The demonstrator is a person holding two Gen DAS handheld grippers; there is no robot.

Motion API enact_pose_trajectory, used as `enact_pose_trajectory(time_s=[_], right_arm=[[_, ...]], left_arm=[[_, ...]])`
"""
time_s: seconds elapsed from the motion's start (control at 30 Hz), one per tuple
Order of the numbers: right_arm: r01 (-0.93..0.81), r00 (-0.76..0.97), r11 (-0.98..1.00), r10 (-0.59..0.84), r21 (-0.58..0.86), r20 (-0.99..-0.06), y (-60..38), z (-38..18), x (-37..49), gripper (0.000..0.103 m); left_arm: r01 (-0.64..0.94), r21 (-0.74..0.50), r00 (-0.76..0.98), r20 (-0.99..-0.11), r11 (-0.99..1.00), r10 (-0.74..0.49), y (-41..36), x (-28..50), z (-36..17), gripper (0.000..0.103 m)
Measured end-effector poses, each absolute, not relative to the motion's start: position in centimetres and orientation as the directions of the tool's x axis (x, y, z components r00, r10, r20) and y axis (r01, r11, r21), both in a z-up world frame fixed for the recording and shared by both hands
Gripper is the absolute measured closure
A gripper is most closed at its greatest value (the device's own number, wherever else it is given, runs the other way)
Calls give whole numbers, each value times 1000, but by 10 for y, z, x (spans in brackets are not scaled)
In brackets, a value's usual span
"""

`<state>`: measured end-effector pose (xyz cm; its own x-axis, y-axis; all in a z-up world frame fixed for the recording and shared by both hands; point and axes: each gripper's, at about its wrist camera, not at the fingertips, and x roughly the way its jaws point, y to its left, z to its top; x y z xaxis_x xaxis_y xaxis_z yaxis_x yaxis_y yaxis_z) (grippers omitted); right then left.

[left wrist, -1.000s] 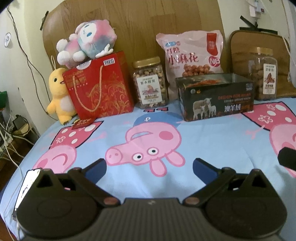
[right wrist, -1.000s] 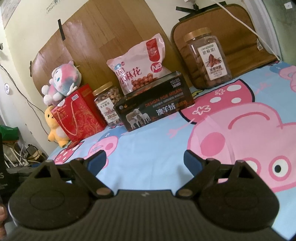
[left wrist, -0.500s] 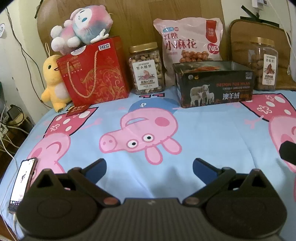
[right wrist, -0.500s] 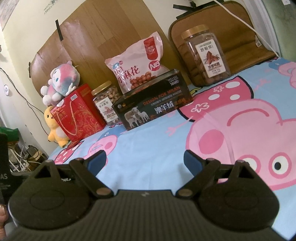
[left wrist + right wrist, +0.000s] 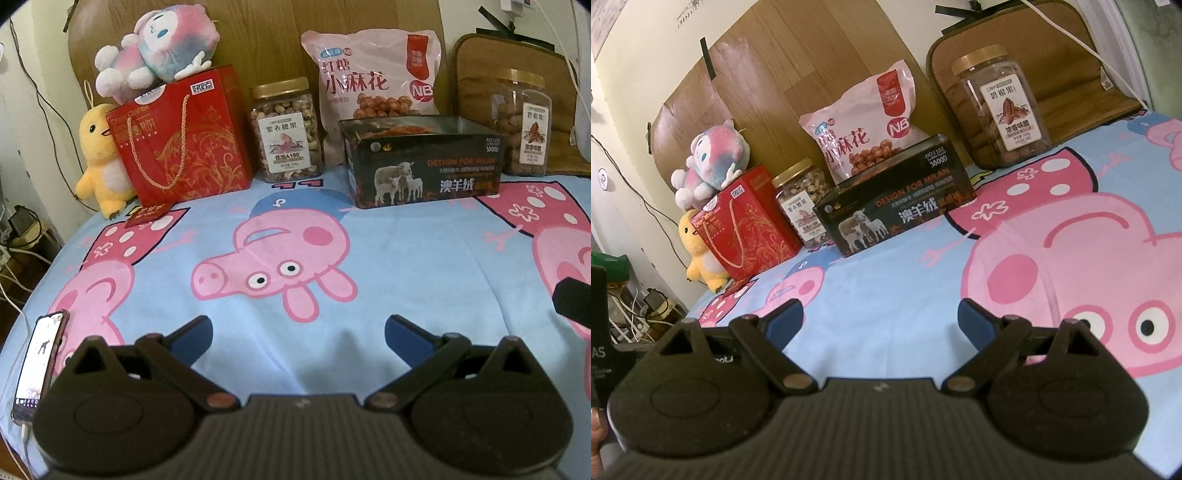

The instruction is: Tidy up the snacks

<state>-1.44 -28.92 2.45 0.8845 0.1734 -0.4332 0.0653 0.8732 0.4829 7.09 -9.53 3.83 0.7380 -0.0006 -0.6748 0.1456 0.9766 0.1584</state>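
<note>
Snacks line the far edge of a bed with a blue cartoon-pig sheet (image 5: pixel 406 266). From the left stand a red gift bag (image 5: pixel 181 140) (image 5: pixel 746 229), a gold-lidded jar of nuts (image 5: pixel 286 133) (image 5: pixel 803 203), a pink snack bag (image 5: pixel 376 81) (image 5: pixel 864 125) and a second jar (image 5: pixel 524 125) (image 5: pixel 1001 107). An open dark tin (image 5: pixel 424 162) (image 5: pixel 897 199) with orange packets inside sits in front of the pink bag. My left gripper (image 5: pixel 298 334) and my right gripper (image 5: pixel 881 317) are both open and empty, well short of the snacks.
A pink-and-blue plush (image 5: pixel 159 40) sits on the red bag, and a yellow duck plush (image 5: pixel 99 158) leans beside it. A phone (image 5: pixel 37 365) lies at the sheet's left edge. A brown cushion (image 5: pixel 513 66) leans behind the right jar. Cables hang off the bed's left side.
The left wrist view has drawn back and tilted down, showing more of the sheet and the phone. The right gripper has edged toward the tin. Both stay open.
</note>
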Motion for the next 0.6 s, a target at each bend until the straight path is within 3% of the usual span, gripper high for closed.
enact_pose_trajectory(time_s=[0.6], right_arm=[[63,883,873,177,484,-435,-290,24,-14,10]], left_arm=[[195,132,730,-681,972,-54,-98,69,38,0]])
